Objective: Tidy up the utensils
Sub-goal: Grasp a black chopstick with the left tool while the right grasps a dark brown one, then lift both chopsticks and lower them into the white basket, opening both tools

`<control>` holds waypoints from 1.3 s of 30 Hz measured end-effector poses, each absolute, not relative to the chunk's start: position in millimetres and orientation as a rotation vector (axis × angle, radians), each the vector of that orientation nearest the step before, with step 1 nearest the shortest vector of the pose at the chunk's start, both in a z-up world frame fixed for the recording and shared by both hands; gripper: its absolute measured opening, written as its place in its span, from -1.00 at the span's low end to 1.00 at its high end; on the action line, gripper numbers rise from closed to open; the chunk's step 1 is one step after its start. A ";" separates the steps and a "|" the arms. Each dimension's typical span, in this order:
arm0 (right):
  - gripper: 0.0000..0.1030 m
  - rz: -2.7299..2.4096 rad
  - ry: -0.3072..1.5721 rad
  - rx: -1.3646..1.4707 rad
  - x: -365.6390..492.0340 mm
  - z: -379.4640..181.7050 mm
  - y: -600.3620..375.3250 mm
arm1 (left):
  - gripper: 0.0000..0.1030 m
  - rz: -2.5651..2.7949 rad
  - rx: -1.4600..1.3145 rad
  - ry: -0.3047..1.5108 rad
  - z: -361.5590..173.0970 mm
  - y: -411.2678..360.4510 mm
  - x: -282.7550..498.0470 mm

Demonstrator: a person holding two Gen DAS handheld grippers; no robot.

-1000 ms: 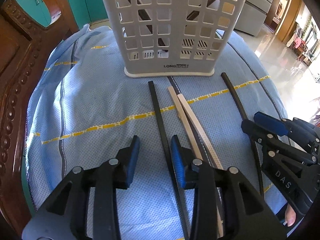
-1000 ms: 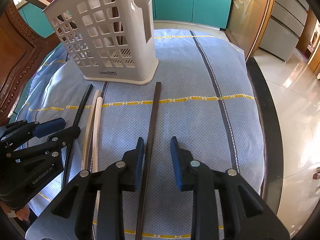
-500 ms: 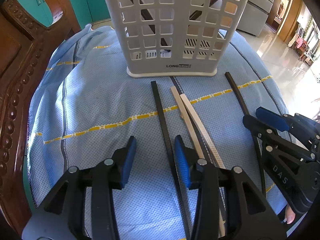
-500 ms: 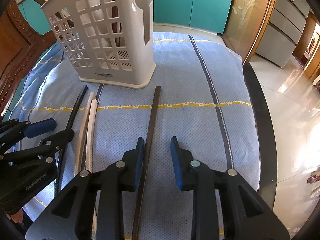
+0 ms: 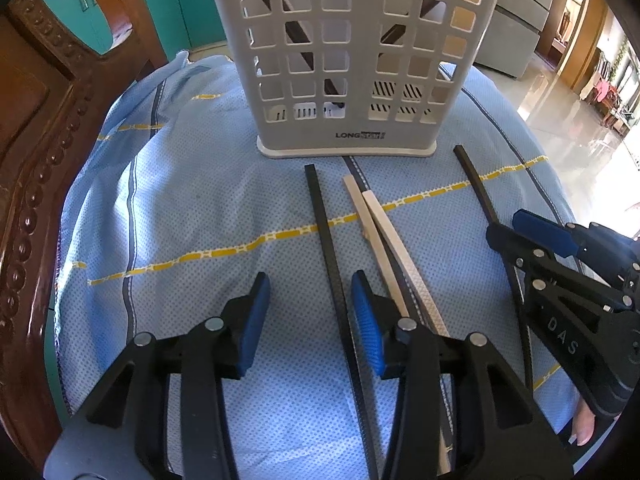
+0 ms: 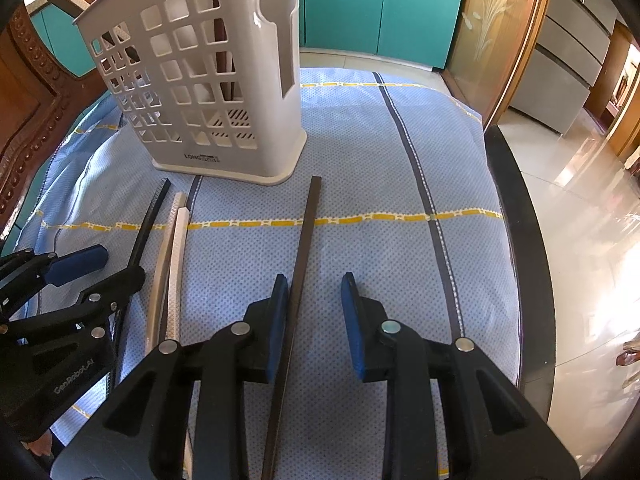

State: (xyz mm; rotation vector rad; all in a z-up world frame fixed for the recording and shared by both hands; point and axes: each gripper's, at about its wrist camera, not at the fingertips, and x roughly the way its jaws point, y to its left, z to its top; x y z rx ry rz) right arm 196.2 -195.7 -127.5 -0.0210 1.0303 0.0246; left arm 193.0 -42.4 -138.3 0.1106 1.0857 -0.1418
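A white slotted utensil basket [image 5: 352, 60] [image 6: 192, 80] stands upright on the blue cloth, with dark chopsticks [image 5: 296, 36] leaning inside it. My left gripper [image 5: 310, 320] [image 6: 114, 266] is open. A black chopstick [image 5: 326, 232] lies on the cloth between its fingers, close to the right pad. Two pale chopsticks [image 5: 376, 220] [image 6: 174, 248] lie side by side just right of it. My right gripper [image 6: 316, 320] [image 5: 506, 226] is open over another dark chopstick [image 6: 306, 232] that runs along its left pad, with cloth showing in the gap.
A carved wooden chair back [image 5: 36, 160] rises at the left. The blue cloth [image 6: 380, 160] covers the round table, whose dark rim [image 6: 520, 220] shows at the right above a shiny floor. Teal cabinets [image 6: 360, 8] stand behind.
The left gripper's jaws have widened around the black chopstick. The right gripper's jaws and all the chopsticks are as before.
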 end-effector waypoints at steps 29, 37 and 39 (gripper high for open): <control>-0.88 0.162 0.887 0.093 170.0 -78.2 -205.7 | -0.87 -0.227 -0.011 0.945 -85.2 -34.8 171.1; -0.88 0.324 0.615 0.163 114.1 15.0 -224.5 | -0.87 -0.305 -0.113 0.682 11.8 -11.1 122.2; -0.88 0.347 0.534 0.165 107.2 45.4 -223.9 | -0.87 -0.308 -0.121 0.614 38.9 -5.5 118.0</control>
